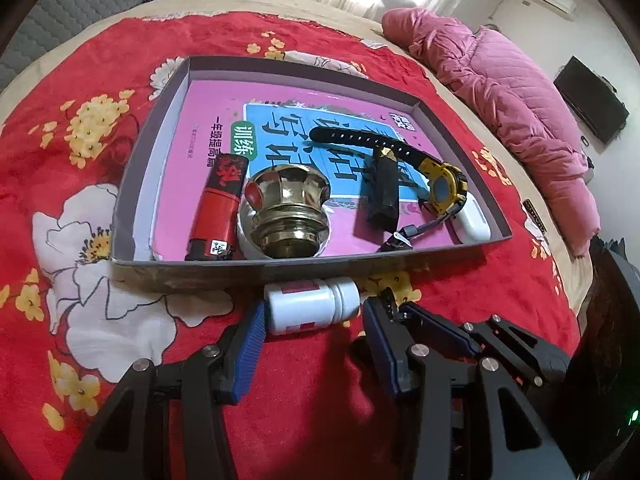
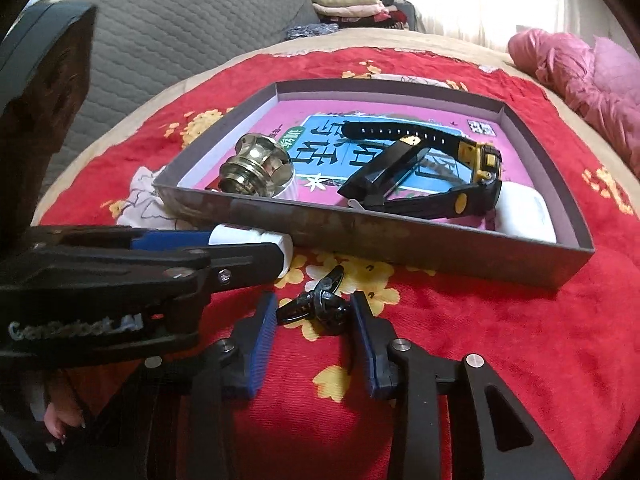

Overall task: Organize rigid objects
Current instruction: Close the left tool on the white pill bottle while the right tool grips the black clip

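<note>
A shallow grey box (image 1: 128,184) (image 2: 400,236) lies on the red floral bedspread. It holds a pink book, a red lighter (image 1: 218,208), a brass knob (image 1: 286,212) (image 2: 252,170), a yellow-black watch (image 1: 440,180) (image 2: 480,168), a black clip (image 1: 384,196) (image 2: 384,178) and a white case (image 1: 472,220) (image 2: 524,212). A white bottle (image 1: 312,306) (image 2: 256,236) lies on its side before the box, between my open left gripper's (image 1: 312,312) (image 2: 208,248) fingers. A small black clasp (image 2: 320,304) lies between my open right gripper's (image 2: 314,312) fingers. The right gripper also shows in the left wrist view (image 1: 400,304).
A pink quilted jacket (image 1: 500,100) (image 2: 580,76) lies at the bed's right side. A grey padded headboard (image 2: 180,28) and folded clothes (image 2: 348,4) are at the back. A dark screen (image 1: 592,100) hangs on the wall.
</note>
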Demonstrator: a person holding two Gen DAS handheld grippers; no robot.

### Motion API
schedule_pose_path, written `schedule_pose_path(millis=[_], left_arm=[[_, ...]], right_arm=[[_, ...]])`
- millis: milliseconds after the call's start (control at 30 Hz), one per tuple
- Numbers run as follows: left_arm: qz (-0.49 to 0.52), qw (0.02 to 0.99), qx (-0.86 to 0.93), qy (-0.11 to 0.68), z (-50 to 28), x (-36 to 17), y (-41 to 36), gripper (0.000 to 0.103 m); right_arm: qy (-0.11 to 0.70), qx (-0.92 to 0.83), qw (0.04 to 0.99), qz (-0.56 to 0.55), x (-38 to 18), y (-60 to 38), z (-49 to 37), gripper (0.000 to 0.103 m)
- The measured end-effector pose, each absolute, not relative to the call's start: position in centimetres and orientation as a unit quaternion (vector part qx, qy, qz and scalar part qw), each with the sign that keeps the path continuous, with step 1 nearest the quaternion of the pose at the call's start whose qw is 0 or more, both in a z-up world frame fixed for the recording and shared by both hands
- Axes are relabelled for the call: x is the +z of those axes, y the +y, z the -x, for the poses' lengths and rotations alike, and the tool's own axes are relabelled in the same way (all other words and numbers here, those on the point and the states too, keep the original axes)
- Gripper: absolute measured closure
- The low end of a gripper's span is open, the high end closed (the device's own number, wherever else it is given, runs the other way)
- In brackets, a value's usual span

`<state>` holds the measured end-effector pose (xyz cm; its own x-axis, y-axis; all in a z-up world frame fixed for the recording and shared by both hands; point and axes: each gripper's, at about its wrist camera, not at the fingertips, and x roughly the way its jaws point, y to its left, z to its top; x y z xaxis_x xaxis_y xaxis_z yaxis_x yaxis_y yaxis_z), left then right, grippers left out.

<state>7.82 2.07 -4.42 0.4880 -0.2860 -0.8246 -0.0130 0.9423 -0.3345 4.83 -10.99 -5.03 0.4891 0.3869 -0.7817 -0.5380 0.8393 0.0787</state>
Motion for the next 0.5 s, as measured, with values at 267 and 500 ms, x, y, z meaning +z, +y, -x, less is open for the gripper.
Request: schedule_pose_path(millis=[267, 500], left_arm=[[0.141, 0.845, -0.056, 0.513, -8.7, -5.2, 1.2, 0.054], [0.125, 0.851, -0.054, 0.508, -8.4, -5.1, 1.0, 0.053]], right_arm=[[0.426, 0.252, 0.863, 0.105, -4.4, -12.3, -4.7, 0.065], [0.420, 0.245, 0.869, 0.098, -3.5, -13.3, -4.6, 0.065]])
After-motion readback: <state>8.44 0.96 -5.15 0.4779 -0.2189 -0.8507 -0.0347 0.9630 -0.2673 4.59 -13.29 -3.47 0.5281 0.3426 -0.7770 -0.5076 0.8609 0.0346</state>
